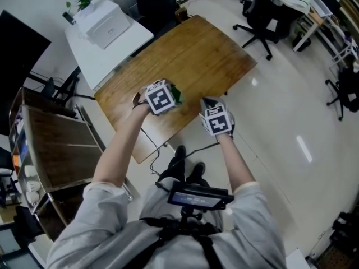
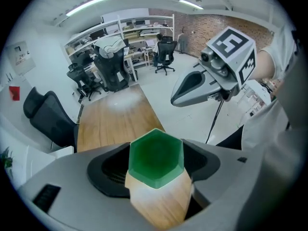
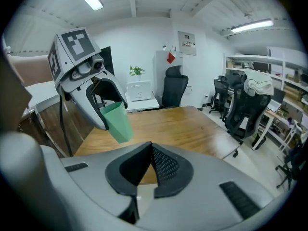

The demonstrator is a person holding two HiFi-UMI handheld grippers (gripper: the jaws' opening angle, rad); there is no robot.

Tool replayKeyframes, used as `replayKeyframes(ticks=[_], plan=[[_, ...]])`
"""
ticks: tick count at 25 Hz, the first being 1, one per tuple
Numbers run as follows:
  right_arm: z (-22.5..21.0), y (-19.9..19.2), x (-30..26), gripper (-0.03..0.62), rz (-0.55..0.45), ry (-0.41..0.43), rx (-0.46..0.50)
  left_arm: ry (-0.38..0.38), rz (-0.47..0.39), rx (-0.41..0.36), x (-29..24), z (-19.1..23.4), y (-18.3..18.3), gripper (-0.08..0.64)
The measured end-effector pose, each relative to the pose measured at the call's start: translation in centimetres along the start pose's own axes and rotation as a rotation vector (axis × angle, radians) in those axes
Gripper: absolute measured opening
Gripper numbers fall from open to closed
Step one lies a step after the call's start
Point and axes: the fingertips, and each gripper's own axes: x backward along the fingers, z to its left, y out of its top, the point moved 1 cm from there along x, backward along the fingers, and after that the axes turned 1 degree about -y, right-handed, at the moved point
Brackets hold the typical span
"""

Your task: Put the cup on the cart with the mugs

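Cup (image 3: 117,122) sits gripped in the left tongs (image 2: 156,170) above a wooden table (image 1: 202,55).

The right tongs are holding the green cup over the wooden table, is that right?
No, the left tongs hold the green cup over the wooden table. The left gripper view shows it clamped between those jaws; the right tongs are shut and empty.

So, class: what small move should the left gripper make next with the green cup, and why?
Probably swing left toward the cart: the left gripper holds the cup clear above the table, and the cart stands at the person's left.
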Motion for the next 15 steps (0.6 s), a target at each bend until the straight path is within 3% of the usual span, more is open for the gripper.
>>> replayKeyframes(ticks=[7,15], plan=[[5.6,1.3,1.5,0.002,-0.054,0.086,0.097,0.091,-0.001,0.091,4.4,-3.3,-5.0,0.327],[15.5,4.0,1.2,0.002,-0.082,0.23,0.211,0.168,0.016,0.213,10.3,-6.2,-13.0,0.327]])
